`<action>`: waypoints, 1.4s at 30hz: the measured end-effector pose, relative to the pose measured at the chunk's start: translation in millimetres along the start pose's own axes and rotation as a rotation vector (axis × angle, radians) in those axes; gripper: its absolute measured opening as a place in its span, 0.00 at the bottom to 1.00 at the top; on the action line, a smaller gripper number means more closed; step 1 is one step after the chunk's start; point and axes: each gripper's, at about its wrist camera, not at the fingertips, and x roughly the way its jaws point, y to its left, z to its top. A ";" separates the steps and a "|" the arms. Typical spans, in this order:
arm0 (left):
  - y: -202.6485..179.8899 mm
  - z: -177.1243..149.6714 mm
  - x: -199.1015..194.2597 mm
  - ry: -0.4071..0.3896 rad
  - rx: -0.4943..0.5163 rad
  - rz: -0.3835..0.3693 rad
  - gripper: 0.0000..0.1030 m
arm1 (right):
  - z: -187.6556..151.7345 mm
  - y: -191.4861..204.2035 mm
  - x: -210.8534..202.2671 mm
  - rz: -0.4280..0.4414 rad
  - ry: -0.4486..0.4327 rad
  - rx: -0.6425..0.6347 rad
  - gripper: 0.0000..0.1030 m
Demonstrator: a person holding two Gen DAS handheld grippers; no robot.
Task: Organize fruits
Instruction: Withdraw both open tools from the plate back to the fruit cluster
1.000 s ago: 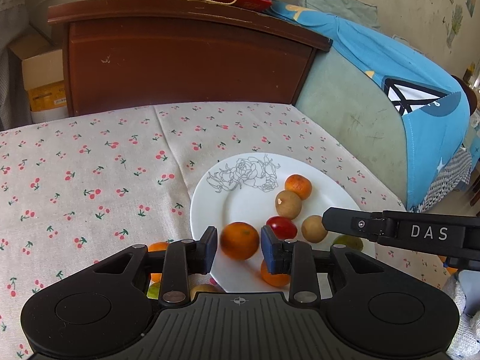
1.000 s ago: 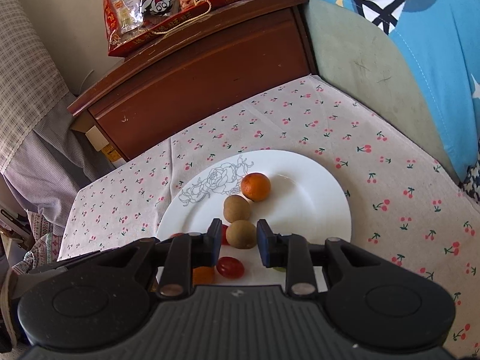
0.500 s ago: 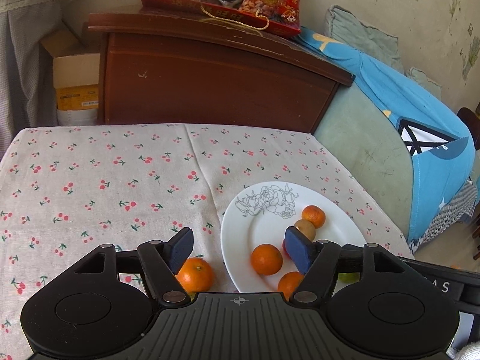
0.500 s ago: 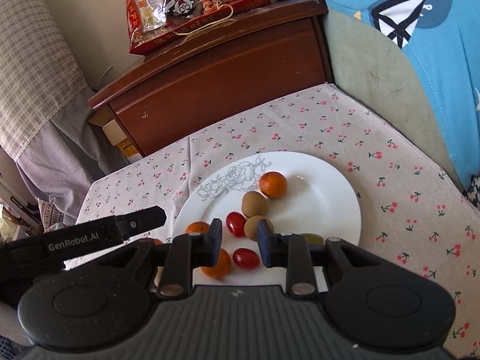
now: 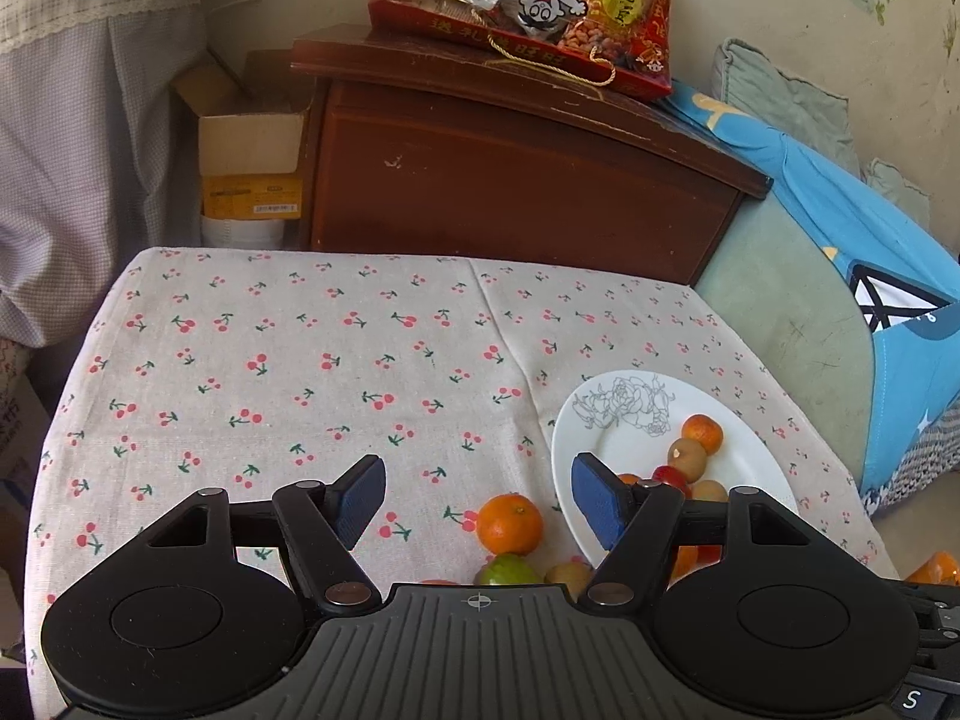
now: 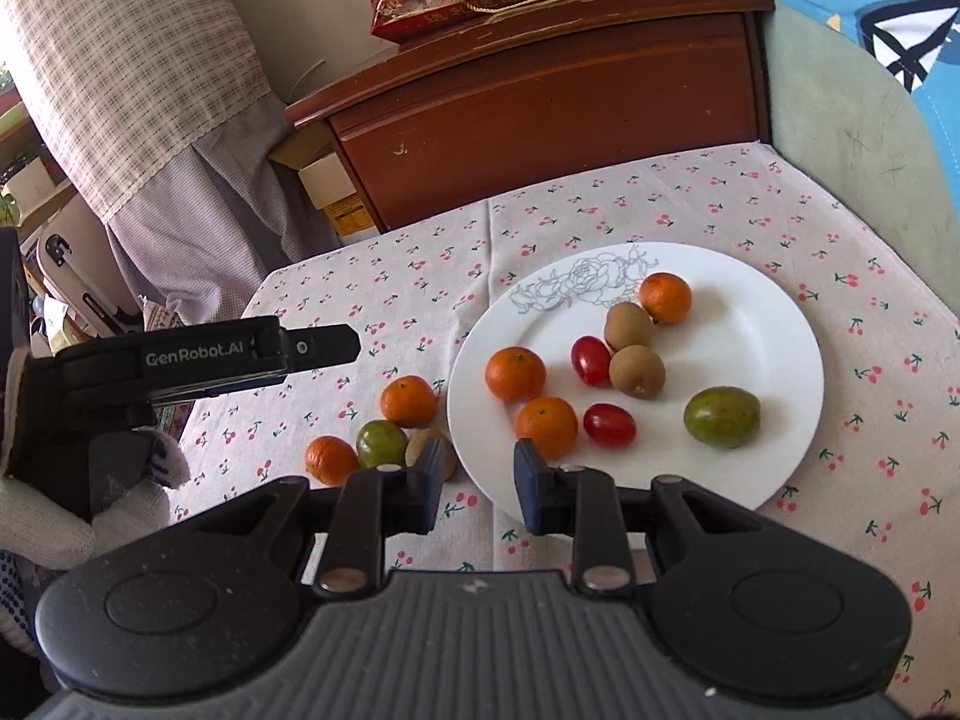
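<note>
2 grippers' jaws released, cherry-print tablecloth, white plate, wooden cabinet behind

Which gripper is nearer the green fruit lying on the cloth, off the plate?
Left. The left gripper hangs open almost directly above the green fruit, which sits beside a tangerine. The right gripper, also open, is farther right, at the plate's near rim.

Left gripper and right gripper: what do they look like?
Both are black plastic with ribbed grey bases and round side discs. The left gripper has blue pads and white "GenRobot.AI" lettering on its side; the right gripper looks alike. A white knit glove holds the left.
</note>
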 end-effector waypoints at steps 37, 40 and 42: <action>17.1 -47.2 -3.9 -0.008 0.146 0.069 0.64 | -7.5 23.2 55.1 -0.011 0.051 0.047 0.26; 22.1 -44.7 -8.2 -0.022 0.136 0.091 0.64 | -7.6 26.3 59.6 -0.022 0.049 0.037 0.27; 27.5 -42.0 -9.6 -0.027 0.119 0.108 0.64 | -7.0 26.4 63.2 -0.024 0.051 0.047 0.27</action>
